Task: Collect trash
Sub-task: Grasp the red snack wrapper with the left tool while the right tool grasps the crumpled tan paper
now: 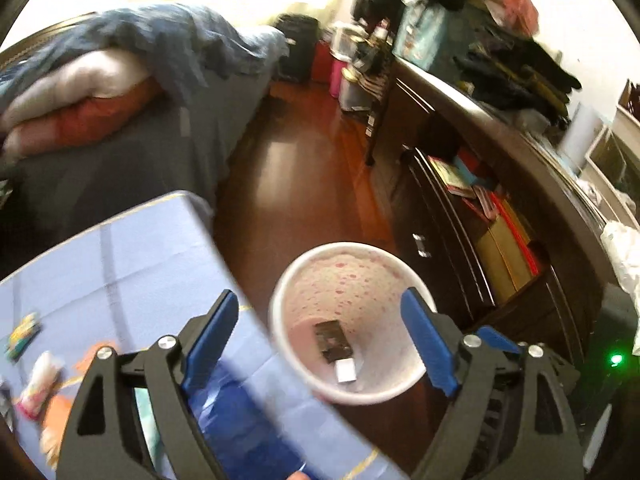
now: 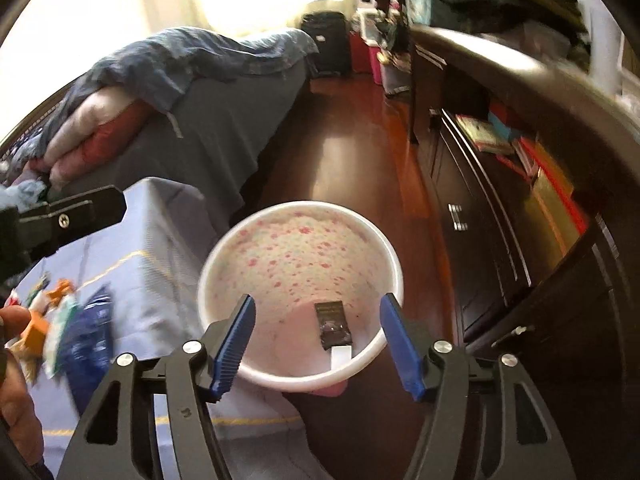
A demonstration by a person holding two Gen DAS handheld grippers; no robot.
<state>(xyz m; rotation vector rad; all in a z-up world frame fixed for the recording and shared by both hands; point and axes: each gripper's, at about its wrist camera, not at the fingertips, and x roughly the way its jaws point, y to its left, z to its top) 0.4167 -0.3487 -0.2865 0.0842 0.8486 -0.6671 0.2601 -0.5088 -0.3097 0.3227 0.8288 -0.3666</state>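
Note:
A white trash bin (image 1: pixel 352 320) with pink speckles stands on the floor beside the blue-clothed table (image 1: pixel 120 256). A black and white wrapper (image 1: pixel 334 344) lies inside it, also in the right wrist view (image 2: pixel 332 326). My left gripper (image 1: pixel 324 344) is open and empty above the table's edge and the bin. My right gripper (image 2: pixel 318 344) is open and empty over the bin (image 2: pixel 300 300). Wrappers lie on the table: a blue packet (image 2: pixel 90 332), orange and white pieces (image 2: pixel 44 320), a pink-white wrapper (image 1: pixel 38 384) and a colourful one (image 1: pixel 24 334).
A bed (image 1: pixel 132 128) with a blue blanket is at the left. A dark dresser (image 1: pixel 500 208) with books lines the right. Wood floor (image 1: pixel 304 168) runs between them. A black suitcase (image 2: pixel 326 42) stands far back. A hand (image 2: pixel 16 360) shows at the left.

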